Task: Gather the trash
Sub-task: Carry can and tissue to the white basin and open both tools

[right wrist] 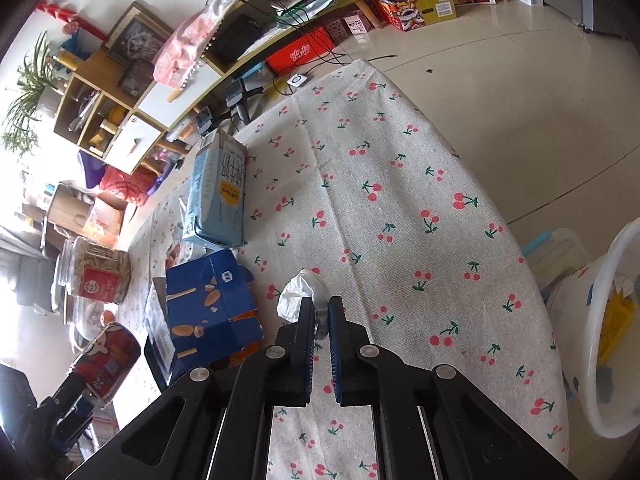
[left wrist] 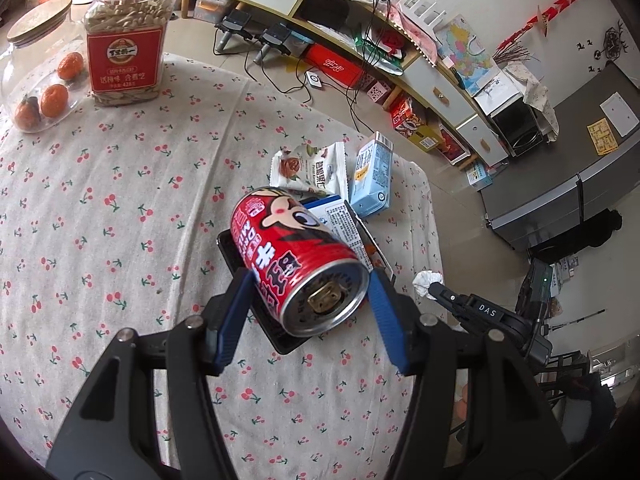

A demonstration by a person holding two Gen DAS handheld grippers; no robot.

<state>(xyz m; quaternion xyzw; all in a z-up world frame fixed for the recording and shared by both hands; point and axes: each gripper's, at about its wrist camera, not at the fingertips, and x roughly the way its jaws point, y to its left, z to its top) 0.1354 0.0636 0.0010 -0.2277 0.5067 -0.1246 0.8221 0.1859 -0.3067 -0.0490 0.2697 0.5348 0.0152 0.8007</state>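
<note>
A red drink can (left wrist: 304,256) lies sideways between the blue pads of my left gripper (left wrist: 312,284), which is shut on it just above a black tray (left wrist: 236,254). The can (right wrist: 108,360) also shows at the lower left of the right wrist view. My right gripper (right wrist: 322,304) is shut on a crumpled white tissue (right wrist: 298,292) near the table's edge. From the left wrist view, the tissue (left wrist: 425,280) sits at the tip of the right gripper (left wrist: 436,292). A blue milk carton (left wrist: 372,176), a snack wrapper (left wrist: 308,168) and a dark blue box (right wrist: 212,304) lie on the cherry-print tablecloth (right wrist: 400,200).
A jar of seeds (left wrist: 128,36) and a glass jar with oranges (left wrist: 40,80) stand at the far left of the table. A white bin (right wrist: 600,280) with trash inside stands off the table's right edge. Shelves, boxes and cables line the floor beyond.
</note>
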